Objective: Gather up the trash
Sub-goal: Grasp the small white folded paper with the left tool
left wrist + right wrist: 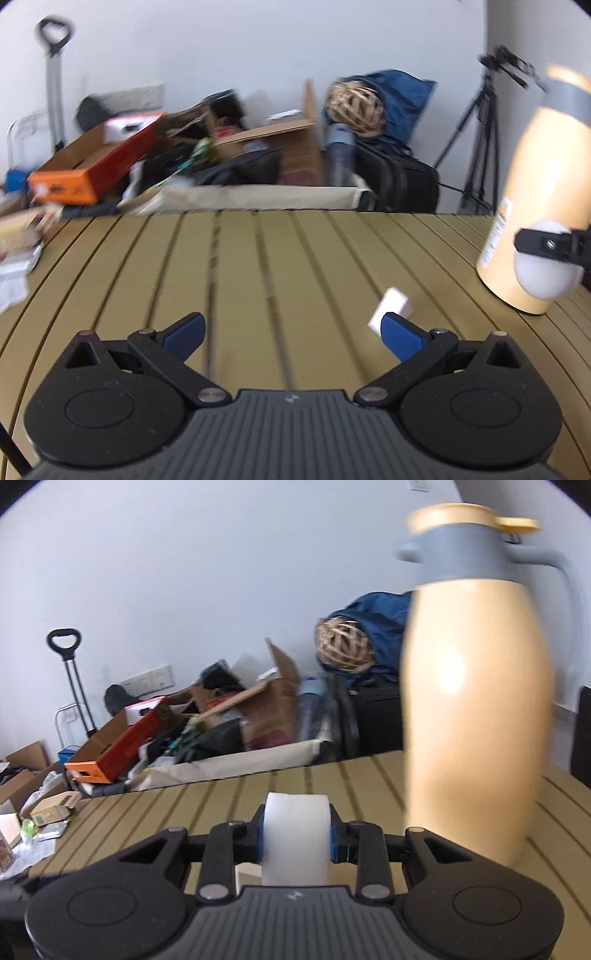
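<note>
Right gripper (pixel 295 836) is clamping a white, translucent cylindrical plastic cup (pixel 295 834); left gripper (pixel 293 332) is gaping wide w/ nothing between, small white paper scrap (pixel 389 308) just beyond its right finger.

Black tongs (pixel 291 332), blue pads (pixel 186 330), ribbed grey housing, silver pivot screws

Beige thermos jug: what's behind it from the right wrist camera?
Behind the jug, a blue bag and a black case show at its left edge; the jug covers everything directly behind it.
</note>
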The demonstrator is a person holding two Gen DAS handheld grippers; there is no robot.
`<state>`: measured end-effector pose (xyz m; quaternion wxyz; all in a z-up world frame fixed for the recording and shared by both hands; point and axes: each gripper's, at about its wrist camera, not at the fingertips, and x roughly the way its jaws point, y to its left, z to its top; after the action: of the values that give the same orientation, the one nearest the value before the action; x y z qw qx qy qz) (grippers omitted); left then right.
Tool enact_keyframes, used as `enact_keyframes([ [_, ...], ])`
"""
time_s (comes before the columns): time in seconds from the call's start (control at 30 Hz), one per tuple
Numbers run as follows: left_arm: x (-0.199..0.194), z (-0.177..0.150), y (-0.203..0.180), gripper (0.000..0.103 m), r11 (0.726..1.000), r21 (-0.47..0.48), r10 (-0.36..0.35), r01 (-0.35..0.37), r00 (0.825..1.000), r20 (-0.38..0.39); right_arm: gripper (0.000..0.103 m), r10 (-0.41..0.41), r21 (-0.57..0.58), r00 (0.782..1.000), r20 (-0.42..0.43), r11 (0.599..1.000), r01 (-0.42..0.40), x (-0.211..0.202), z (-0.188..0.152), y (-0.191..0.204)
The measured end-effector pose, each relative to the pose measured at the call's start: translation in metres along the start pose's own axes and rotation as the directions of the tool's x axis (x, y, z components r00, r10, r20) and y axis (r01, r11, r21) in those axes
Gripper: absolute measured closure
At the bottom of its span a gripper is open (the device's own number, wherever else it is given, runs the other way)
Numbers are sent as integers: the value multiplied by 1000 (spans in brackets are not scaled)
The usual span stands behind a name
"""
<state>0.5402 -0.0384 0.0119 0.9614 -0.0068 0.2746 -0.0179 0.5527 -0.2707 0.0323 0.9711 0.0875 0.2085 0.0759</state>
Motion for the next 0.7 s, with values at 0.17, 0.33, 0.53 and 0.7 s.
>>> enact_keyframes([
  [0.17,32,9,-42,0,997,72,-15,19,999,-46,75,-34,67,999,5,997,34,-13,-12,-41],
  [0.33,61,12,-68,3,993,119,-3,13,997,-78,75,-58,114,998,5,992,57,-17,-25,-71],
  [0.53,88,12,-81,24,992,126,1,14,992,-125,75,-71,120,997,5,990,70,-18,-37,-85],
  [0.7,98,7,-89,53,989,144,-9,30,990,-142,75,-82,112,996,17,991,80,-19,-42,-89],
])
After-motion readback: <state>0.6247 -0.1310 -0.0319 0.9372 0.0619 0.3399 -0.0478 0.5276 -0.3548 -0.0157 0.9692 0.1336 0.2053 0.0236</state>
